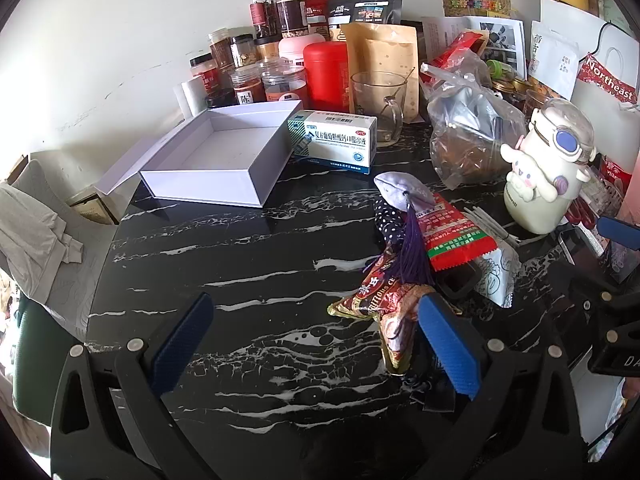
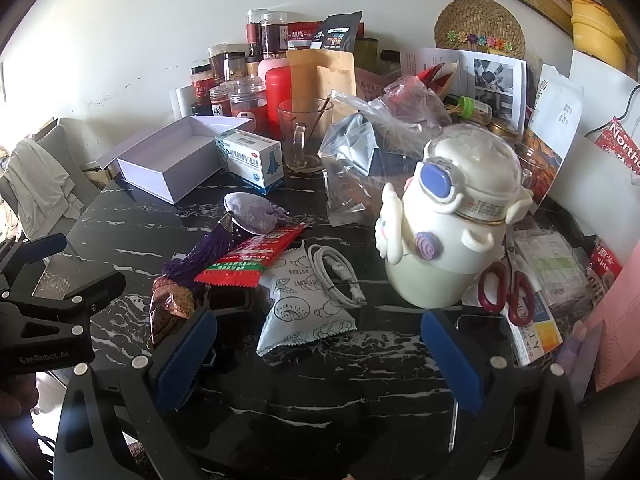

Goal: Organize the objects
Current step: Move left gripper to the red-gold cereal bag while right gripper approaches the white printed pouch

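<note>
The left gripper hangs over the black marble-patterned table with its blue pads spread wide and nothing between them; its right pad sits just beside a crinkled brown snack packet. Past that packet lie a purple tassel, a red-and-green snack packet and a lilac sachet. Farther ahead and to the left stands an open white box, with a medicine carton touching its right wall. The right gripper is likewise spread apart and holds nothing. Just ahead of it lies a pale doodle-print packet, with a coiled white cable resting on its far end. Ahead to the right stands a cream cartoon-dog bottle, with red-handled scissors beside its base. Beyond it sit a clear plastic bag, a glass mug and a crowd of jars against the wall.
</note>
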{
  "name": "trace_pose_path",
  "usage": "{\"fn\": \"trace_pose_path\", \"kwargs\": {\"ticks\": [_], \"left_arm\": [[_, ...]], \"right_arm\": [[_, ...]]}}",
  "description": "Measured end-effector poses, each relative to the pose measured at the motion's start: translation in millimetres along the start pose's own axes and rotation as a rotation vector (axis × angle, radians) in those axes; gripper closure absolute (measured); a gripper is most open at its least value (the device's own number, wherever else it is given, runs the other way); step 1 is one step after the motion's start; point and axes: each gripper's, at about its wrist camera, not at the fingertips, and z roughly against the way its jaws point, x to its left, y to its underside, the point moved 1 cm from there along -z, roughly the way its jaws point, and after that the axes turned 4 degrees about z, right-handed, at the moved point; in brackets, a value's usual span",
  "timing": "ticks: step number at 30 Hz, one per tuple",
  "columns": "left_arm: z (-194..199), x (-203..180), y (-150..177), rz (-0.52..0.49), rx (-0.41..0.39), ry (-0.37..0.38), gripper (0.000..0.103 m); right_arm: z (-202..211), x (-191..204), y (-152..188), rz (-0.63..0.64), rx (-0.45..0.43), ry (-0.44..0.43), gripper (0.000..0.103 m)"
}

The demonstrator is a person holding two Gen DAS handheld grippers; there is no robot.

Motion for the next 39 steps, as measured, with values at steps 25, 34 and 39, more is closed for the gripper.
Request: {"fn": "trace_pose_path", "kwargs": {"ticks": [25,34,39], "left_arm": [[10.4,5.7,3.3,0.015,-0.008,0.0,0.001],[19.7,6.1,17.7,0.022,-0.008,0.0,0.001],[23.9,4.7,26.4,0.025,-0.009,0.0,0.001]], "right_arm": [[7.3,1.6,5.6,0.009,-0.003,-0.004,0.001],[15.8,1.5,18.9,0.01,-0.004,-0.006,0.001],[16.9,1.5,21.1,0.009,-0.005,-0.007,0.001]]}}
